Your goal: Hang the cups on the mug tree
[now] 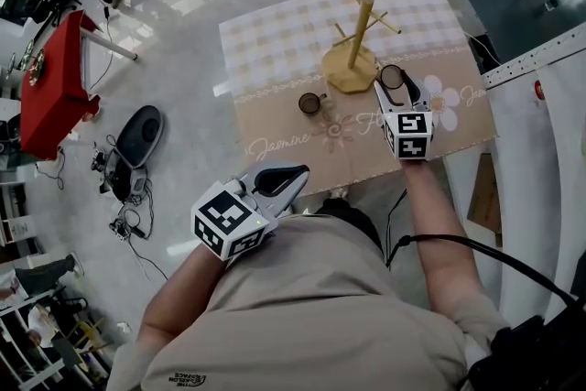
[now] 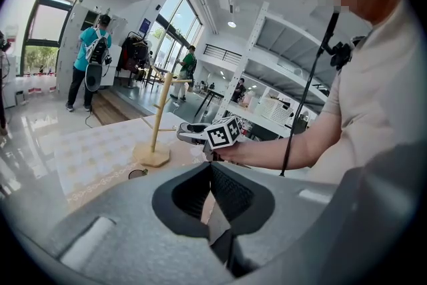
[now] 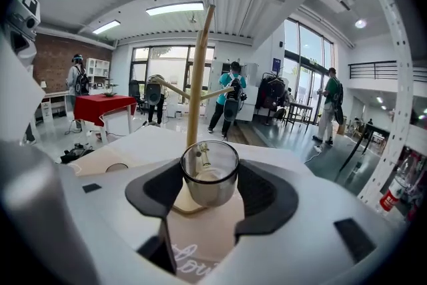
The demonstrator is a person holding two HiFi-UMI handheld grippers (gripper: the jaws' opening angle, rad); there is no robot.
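Observation:
The wooden mug tree (image 1: 358, 37) stands on the patterned tablecloth (image 1: 275, 41), its pegs bare. A small glass cup (image 1: 311, 103) sits on the cloth to the left of the tree's base. My right gripper (image 1: 394, 85) hovers just right of the base, shut on a second glass cup (image 3: 210, 172) held upright, with the tree's pole (image 3: 197, 77) right behind it. My left gripper (image 1: 279, 181) hangs near my body off the table's near edge; its jaws (image 2: 210, 173) are shut with nothing between them. From there the mug tree (image 2: 157, 118) and the right gripper (image 2: 215, 135) show ahead.
A red table (image 1: 53, 78), black gear (image 1: 137, 137) and cables lie on the floor left of the table. A white frame (image 1: 536, 59) runs along the right side. People stand far off in the hall.

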